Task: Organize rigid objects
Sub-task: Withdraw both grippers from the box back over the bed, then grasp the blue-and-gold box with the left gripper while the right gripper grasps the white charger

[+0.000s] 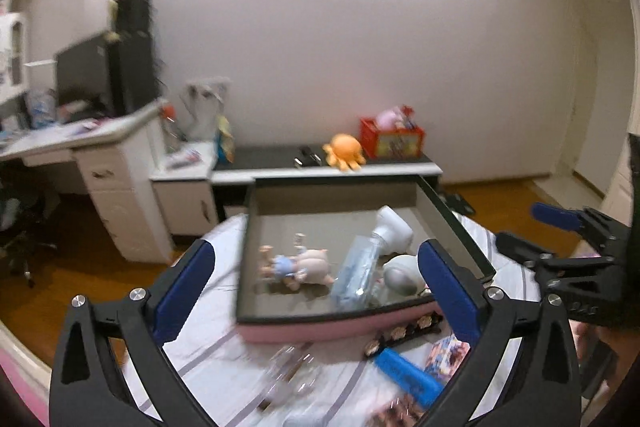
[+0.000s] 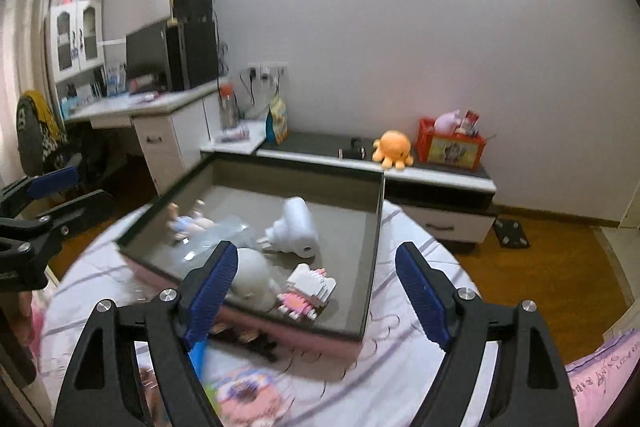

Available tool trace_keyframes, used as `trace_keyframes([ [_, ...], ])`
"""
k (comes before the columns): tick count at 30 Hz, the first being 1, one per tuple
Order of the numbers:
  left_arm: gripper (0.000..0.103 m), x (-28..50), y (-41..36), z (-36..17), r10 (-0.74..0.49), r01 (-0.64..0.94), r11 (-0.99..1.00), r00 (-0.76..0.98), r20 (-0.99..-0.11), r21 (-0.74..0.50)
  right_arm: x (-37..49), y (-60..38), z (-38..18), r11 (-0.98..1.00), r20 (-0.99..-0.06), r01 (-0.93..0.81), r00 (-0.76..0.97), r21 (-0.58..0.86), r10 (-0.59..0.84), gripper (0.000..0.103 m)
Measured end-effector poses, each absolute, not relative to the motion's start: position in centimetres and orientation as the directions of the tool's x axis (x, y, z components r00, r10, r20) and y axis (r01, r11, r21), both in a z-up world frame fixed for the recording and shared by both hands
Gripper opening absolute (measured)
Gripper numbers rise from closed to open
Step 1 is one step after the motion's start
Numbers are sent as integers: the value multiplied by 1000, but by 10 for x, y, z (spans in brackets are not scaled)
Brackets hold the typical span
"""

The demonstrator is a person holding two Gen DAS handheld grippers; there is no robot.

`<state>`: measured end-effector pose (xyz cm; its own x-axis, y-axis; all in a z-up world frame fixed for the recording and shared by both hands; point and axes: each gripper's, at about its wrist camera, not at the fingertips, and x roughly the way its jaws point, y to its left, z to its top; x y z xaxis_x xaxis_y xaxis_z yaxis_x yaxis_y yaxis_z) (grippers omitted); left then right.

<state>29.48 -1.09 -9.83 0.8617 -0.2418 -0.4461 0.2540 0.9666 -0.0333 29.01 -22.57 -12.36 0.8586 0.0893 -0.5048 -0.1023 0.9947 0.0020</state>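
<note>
A pink-sided box (image 1: pixel 300 331) with a grey inside lies on the striped bed sheet. In it are a small doll (image 1: pixel 288 265), a clear packet (image 1: pixel 356 267), a white handheld device (image 1: pixel 394 227), a grey egg-shaped object (image 1: pixel 402 271) and a pink-and-white block figure (image 2: pixel 308 291). In front of the box, on the sheet, lie a blue case (image 1: pixel 408 375), a clear bottle (image 1: pixel 292 375) and a dark strip of clips (image 1: pixel 404 335). My left gripper (image 1: pixel 316 255) hovers above the box's near edge, open and empty. My right gripper (image 2: pixel 316 249) is open and empty too, over the box's near side.
Beyond the bed, a low cabinet (image 1: pixel 280 153) carries an orange octopus plush (image 1: pixel 345 151) and a red crate (image 1: pixel 392 139). A white desk (image 1: pixel 100 135) with a monitor (image 1: pixel 80 75) stands at the left. An office chair (image 2: pixel 40 131) is on the wooden floor.
</note>
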Motion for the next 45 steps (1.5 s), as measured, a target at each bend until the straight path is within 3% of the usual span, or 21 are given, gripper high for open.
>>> trace_keyframes([
  [7, 103, 198, 8, -89, -149, 164, 986, 940, -307, 23, 201, -203, -98, 994, -382, -113, 919, -7, 102, 89],
  [8, 103, 187, 9, -89, -138, 154, 988, 943, -303, 31, 189, -199, -98, 994, -367, -107, 925, -9, 97, 95],
  [14, 103, 135, 14, -98, -110, 137, 988, 947, -302, 70, 134, -183, -101, 997, -317, -76, 946, -29, 63, 95],
  [21, 103, 104, 23, -109, -102, 134, 988, 940, -325, 77, 100, -184, -110, 999, -329, -49, 943, -21, 40, 95],
  [33, 103, 95, 38, -127, -102, 143, 987, 913, -394, 76, 85, -180, -121, 999, -367, -42, 930, -20, 32, 95],
  [45, 100, 123, -12, -212, -210, 310, 949, 761, -614, 60, 108, -193, -182, 1000, -525, -14, 851, 8, 16, 95],
])
